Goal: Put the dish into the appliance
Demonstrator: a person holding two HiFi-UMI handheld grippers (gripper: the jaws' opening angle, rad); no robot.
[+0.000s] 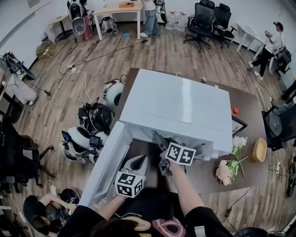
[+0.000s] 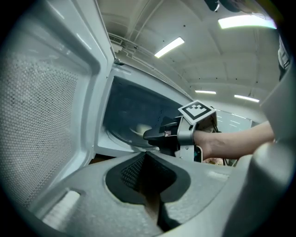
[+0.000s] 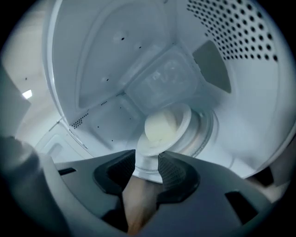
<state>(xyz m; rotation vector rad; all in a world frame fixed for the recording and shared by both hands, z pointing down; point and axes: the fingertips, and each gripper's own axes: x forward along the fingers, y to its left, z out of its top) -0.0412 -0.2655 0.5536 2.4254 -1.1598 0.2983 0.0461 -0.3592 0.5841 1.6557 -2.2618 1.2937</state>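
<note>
The white dish [image 3: 164, 125] lies inside the microwave oven [image 1: 180, 104], it seems on the glass turntable [image 3: 206, 132]. The right gripper [image 3: 148, 159] reaches into the cavity with its jaws released and apart, and the near rim of the dish is between them. The left gripper [image 2: 147, 169] is clenched on nothing, beside the open door [image 2: 51, 129].

Wood floor [image 1: 175, 55], black office chairs [image 1: 203, 21], white desk [image 1: 118, 9]

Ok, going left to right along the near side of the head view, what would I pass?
Open appliance door, left hand-held gripper, right hand-held gripper, flowers, wooden bowl.
</note>
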